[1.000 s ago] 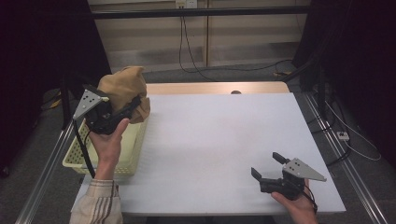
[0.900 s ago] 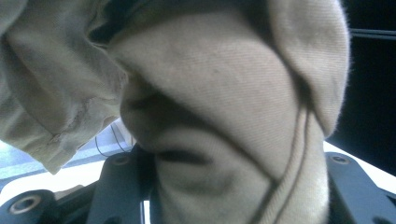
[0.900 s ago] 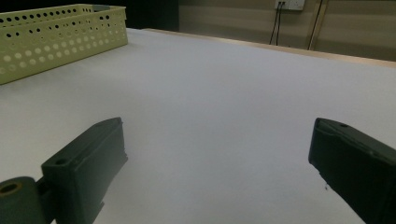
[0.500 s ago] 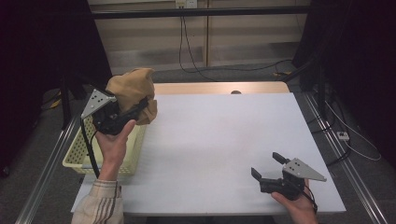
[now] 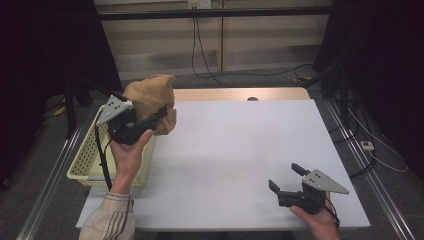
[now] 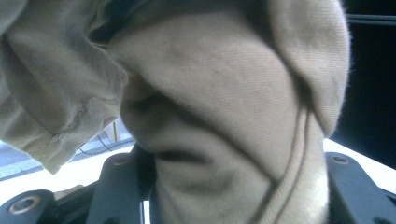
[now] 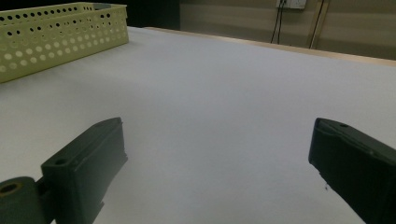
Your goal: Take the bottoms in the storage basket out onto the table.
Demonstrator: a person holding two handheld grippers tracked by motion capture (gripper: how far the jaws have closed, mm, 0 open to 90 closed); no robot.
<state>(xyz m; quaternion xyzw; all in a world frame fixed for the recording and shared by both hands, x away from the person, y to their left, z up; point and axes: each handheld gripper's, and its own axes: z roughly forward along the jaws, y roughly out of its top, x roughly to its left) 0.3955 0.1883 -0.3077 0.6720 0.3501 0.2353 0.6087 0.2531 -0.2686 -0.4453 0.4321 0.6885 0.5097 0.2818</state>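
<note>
cloth (image 5: 150,102), tan, bunched, clamped in the left gripper (image 5: 156,116) and held in the air above the far end of the yellow basket (image 5: 82,160) at the table's (image 5: 235,150) left edge. garment type hard to tell; folds hide its shape. in the left gripper view the cloth (image 6: 224,116) covers the jaw tips, their bases alone visible at the bottom. right gripper (image 5: 285,179), low at the table's near right, jaws wide apart with nothing between them. basket (image 7: 56,35) cut off at the frame's left in the right gripper view; its contents cannot be made out.
</note>
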